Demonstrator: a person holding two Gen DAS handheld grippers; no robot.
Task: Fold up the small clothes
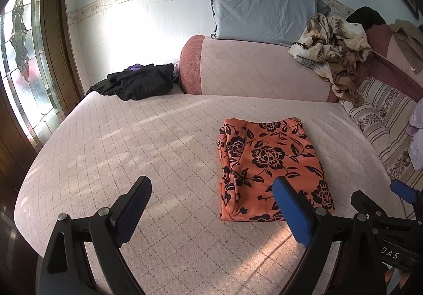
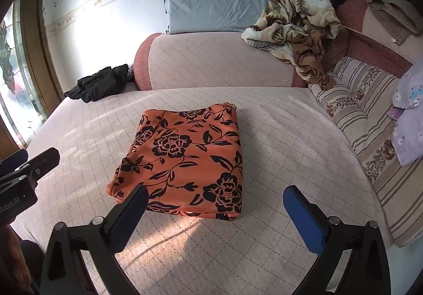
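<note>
An orange cloth with a black flower print point(image 1: 267, 168) lies folded into a flat rectangle on the pink quilted sofa seat point(image 1: 132, 141). It also shows in the right wrist view point(image 2: 185, 160), straight ahead. My left gripper point(image 1: 211, 205) is open and empty, above the seat just left of the cloth's near edge. My right gripper point(image 2: 215, 211) is open and empty, above the cloth's near edge. The right gripper also shows at the right edge of the left wrist view point(image 1: 383, 202), and the left gripper at the left edge of the right wrist view point(image 2: 29, 165).
A pile of black clothes point(image 1: 137, 82) lies at the far left of the seat. A crumpled brown and cream blanket point(image 1: 335, 49) hangs over the backrest beside a blue-grey pillow point(image 1: 264, 12). Striped cushions point(image 2: 370, 131) and a lilac cloth point(image 2: 409, 120) lie at the right. A window point(image 1: 23, 57) is at the left.
</note>
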